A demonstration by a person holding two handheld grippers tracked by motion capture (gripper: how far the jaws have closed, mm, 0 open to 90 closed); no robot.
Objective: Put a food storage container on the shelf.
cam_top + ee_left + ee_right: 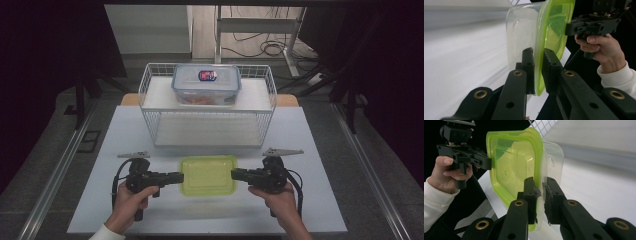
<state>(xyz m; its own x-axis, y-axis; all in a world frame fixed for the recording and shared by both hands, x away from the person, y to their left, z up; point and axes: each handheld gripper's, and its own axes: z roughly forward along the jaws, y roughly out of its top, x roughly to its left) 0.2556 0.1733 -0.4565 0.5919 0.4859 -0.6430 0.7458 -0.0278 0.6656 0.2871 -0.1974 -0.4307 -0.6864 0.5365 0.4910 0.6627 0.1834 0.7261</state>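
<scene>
A clear plastic container with a lime-green lid sits flat on the white table, before the wire basket.

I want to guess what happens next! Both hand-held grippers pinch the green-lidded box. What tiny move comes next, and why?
Probably a small, level lift. The left hand-held gripper and right hand-held gripper each clamp an opposite rim of the green-lidded box, which sits low on the table before the wire rack.

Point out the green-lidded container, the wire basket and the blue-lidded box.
green-lidded container (207, 175): high view, middle of its lid.
wire basket (145, 82): high view, left rim.
blue-lidded box (187, 80): high view, left part of its lid.
</scene>
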